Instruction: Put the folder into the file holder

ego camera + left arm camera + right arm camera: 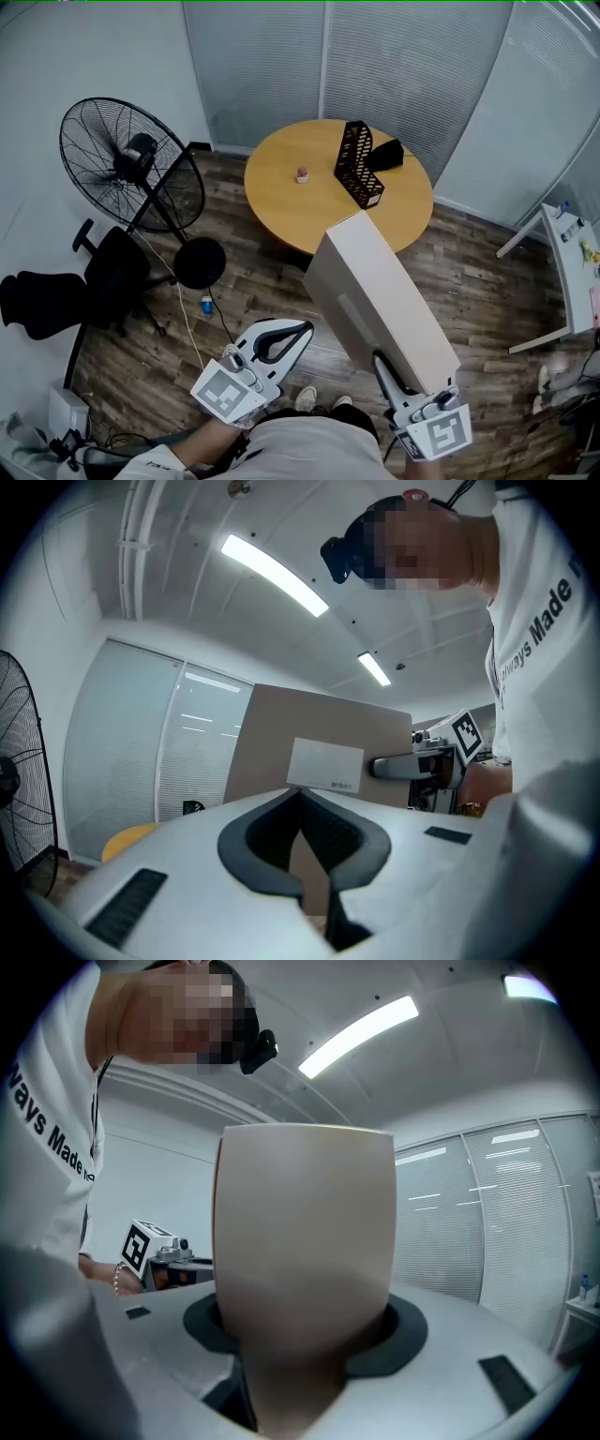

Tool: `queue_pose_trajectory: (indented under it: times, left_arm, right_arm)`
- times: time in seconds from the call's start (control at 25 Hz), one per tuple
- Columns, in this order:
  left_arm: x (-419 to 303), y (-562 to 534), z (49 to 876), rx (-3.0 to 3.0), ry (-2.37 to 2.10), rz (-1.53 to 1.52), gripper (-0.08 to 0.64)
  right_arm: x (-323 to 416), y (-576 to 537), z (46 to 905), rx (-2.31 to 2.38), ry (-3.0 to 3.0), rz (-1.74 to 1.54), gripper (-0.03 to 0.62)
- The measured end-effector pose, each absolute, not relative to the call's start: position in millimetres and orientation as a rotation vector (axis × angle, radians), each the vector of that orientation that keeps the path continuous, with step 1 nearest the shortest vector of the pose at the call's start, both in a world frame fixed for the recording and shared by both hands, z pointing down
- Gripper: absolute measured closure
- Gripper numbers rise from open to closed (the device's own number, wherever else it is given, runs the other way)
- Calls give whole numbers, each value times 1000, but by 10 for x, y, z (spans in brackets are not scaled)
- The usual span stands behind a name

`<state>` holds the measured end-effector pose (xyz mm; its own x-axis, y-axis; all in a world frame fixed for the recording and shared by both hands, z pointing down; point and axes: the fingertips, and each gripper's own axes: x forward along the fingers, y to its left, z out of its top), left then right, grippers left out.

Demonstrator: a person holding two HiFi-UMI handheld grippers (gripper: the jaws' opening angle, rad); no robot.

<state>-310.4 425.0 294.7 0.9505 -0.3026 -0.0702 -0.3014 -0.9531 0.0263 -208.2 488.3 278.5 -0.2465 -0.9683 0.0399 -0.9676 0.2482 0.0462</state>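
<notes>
Right gripper [386, 364]: clamped on folder [375, 281].
Left gripper [302, 328]: closed, empty.
Approach: align folder edge with file holder [358, 167] at 12 o'clock.

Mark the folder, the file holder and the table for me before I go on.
folder [380, 300], head view, middle of its broad beige face.
file holder [355, 163], head view, its black mesh side wall.
table [291, 208], head view, bare wood near the front edge.
</notes>
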Motion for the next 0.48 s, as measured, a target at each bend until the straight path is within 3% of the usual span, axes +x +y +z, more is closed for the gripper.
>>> queue_pose_trajectory:
  times: [0.48]
  left_arm:
    - [-3066, 3955, 3059, 3056, -502, -113, 537]
  right_arm:
    - [-2021, 4591, 2904, 1888, -2434, 8, 307]
